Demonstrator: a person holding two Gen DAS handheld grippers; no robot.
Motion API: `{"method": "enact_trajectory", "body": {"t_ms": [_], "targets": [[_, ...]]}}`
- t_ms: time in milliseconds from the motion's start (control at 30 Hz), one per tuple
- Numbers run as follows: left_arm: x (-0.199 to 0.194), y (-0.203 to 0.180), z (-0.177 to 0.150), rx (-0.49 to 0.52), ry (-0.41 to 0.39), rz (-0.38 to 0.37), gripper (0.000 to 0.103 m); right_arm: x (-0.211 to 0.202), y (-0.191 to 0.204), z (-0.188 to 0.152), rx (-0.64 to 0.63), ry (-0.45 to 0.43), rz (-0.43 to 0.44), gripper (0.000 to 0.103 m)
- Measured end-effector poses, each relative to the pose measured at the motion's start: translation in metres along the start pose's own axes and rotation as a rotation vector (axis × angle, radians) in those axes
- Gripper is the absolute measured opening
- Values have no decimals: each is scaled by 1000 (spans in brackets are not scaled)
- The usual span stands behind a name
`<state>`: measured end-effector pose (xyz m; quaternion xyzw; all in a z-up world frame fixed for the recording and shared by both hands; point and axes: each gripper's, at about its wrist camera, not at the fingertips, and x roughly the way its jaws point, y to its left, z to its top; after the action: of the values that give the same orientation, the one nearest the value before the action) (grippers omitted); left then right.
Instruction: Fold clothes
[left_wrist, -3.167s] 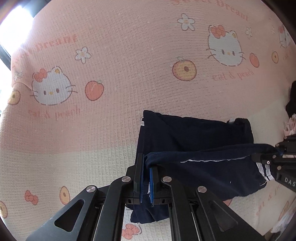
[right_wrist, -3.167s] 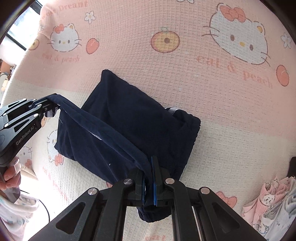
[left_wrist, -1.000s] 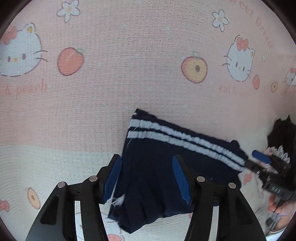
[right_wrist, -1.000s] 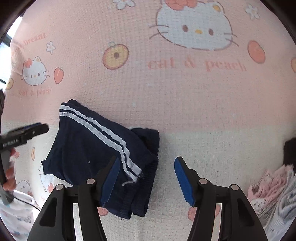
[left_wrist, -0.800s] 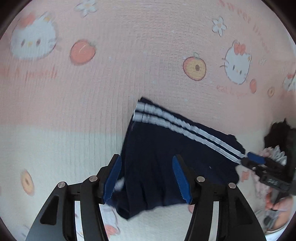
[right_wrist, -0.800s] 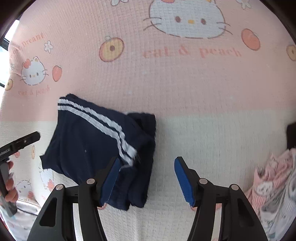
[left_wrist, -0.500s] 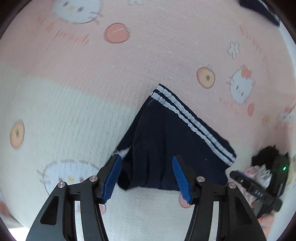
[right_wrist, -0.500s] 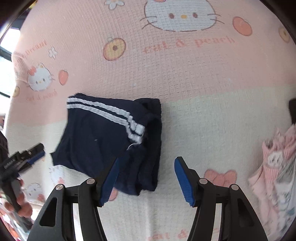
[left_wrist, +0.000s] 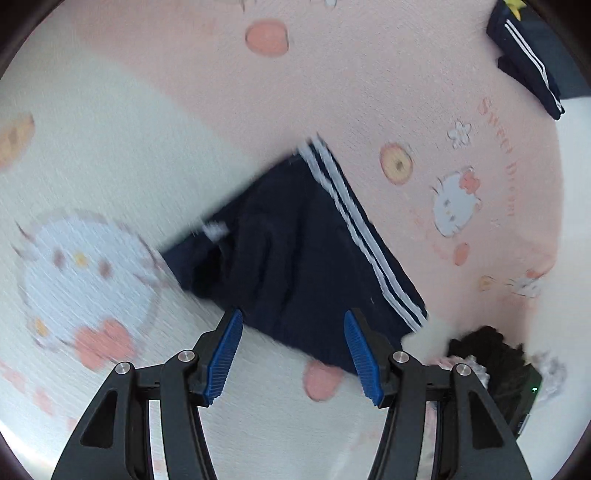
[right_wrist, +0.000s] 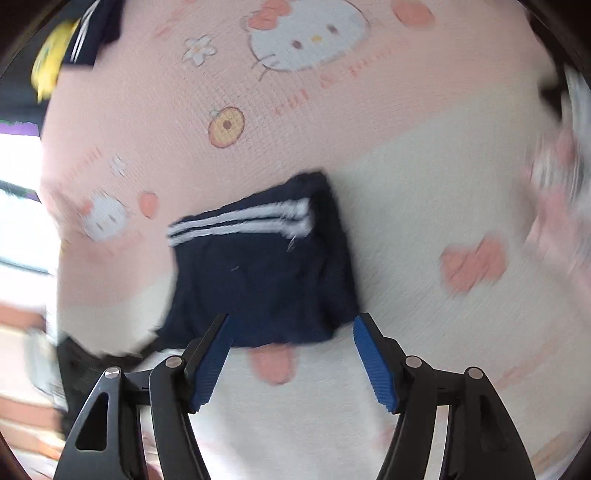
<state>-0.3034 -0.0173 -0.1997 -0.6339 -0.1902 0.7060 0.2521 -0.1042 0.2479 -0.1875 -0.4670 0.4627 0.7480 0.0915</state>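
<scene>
I count 2 folded navy shorts w/ white side stripes, 1 pink-and-cream waffle-weave cat-print blanket, 1 yellow item.

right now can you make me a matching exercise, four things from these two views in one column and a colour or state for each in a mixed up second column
Things:
1. folded shorts
2. blanket
3. left tongs
4. pads of the right tongs

Colour or state:
A. pink and cream, printed with cartoon cats and peaches
B. blue and ribbed
C. navy with two white stripes, lying flat
D. open, gripping nothing

Pairs: 1-C, 2-A, 3-D, 4-B
</scene>
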Motion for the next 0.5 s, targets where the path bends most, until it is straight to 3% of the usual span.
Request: {"method": "enact_trajectory", "body": {"t_ms": [100, 200, 267, 433, 500], "targets": [[10, 1, -10, 9, 17, 26, 54, 13, -2, -9, 18, 69, 65, 67], [17, 1, -20, 6, 22, 23, 55, 16, -4, -10, 7, 71, 19, 67], [24, 6, -24, -38, 36, 0, 54, 18, -6, -11, 17, 66, 16, 67], [39, 24, -33, -164, 43, -105, 55, 25, -21, -18, 129, 52, 125, 67], [40, 28, -35, -194, 12, -157, 62, 30, -28, -22, 177, 45, 169, 67]]}}
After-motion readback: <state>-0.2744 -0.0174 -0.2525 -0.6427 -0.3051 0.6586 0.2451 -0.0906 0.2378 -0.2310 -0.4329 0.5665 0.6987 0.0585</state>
